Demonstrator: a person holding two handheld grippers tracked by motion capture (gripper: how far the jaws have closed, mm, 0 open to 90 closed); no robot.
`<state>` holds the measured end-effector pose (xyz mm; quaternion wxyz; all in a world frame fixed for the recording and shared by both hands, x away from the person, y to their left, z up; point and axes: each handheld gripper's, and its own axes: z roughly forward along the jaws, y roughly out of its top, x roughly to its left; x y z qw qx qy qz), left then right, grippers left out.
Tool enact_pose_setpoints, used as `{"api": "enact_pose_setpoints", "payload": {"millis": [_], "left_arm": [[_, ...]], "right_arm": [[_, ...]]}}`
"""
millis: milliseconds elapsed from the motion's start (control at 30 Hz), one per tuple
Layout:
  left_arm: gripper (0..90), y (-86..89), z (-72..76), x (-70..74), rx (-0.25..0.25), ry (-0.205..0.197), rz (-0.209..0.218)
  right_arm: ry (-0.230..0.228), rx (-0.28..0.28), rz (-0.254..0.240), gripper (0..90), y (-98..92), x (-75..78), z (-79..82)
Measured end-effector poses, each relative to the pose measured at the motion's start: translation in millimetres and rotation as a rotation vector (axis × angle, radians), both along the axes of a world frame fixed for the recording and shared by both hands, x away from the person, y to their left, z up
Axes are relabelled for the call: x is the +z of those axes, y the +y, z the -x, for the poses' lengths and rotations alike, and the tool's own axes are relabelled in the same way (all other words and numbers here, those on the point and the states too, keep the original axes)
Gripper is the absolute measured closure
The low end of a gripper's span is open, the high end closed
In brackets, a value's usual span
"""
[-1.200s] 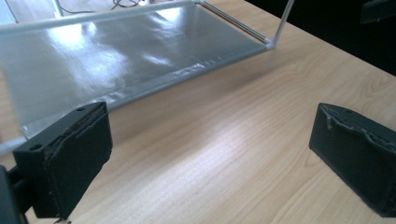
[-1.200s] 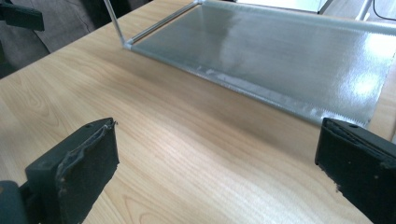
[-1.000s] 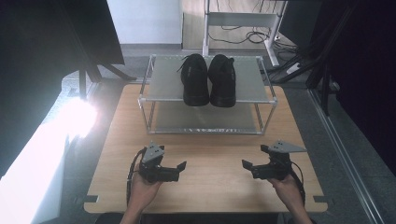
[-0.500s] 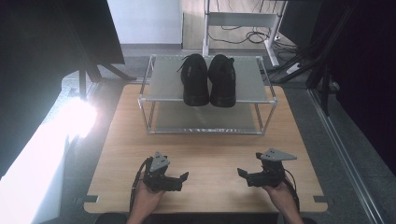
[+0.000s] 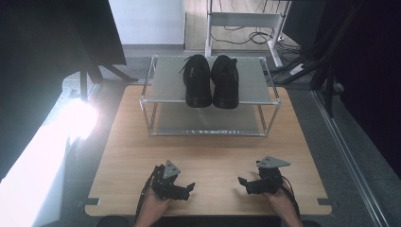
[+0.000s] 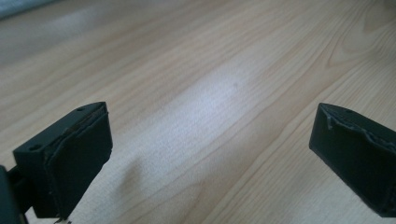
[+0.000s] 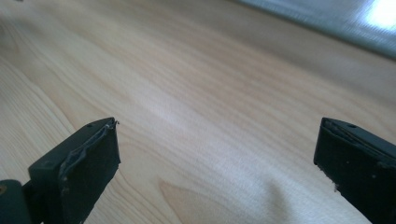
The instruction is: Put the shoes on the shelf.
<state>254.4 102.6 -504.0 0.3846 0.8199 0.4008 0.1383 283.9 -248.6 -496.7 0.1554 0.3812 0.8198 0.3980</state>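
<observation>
Wooden table (image 5: pixel 208 146) | both claws — left claw (image 5: pixel 187 189), right claw (image 5: pixel 245 183) — pulled nearer, apart

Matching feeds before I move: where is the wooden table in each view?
High view: table at lower middle, carrying the shoe rack.
Left gripper view: table behind and between the open jaws.
Right gripper view: table likewise, its edge at top right.
Shared landmark: pale wood grain.

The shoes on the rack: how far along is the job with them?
Both black shoes stand side by side on the rack's top shelf, so that part looks done. The left gripper and right gripper are open, holding nothing, near the table's front edge. Nothing visible looks left.
</observation>
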Motion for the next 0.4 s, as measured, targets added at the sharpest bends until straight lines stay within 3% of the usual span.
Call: {"api": "enact_pose_setpoints", "payload": {"millis": [267,400], "left_arm": [[0.0,-8.4,0.1,-10.2,-0.024,0.037,-0.086],[0.0,-10.8,-0.1,-11.5,-0.033,0.041,-0.110]], "right_arm": [[0.042,0.054,0.082,0.7,11.3,-16.2,2.0],[0.048,0.070,0.094,0.8,13.5,-17.9,2.7]]}}
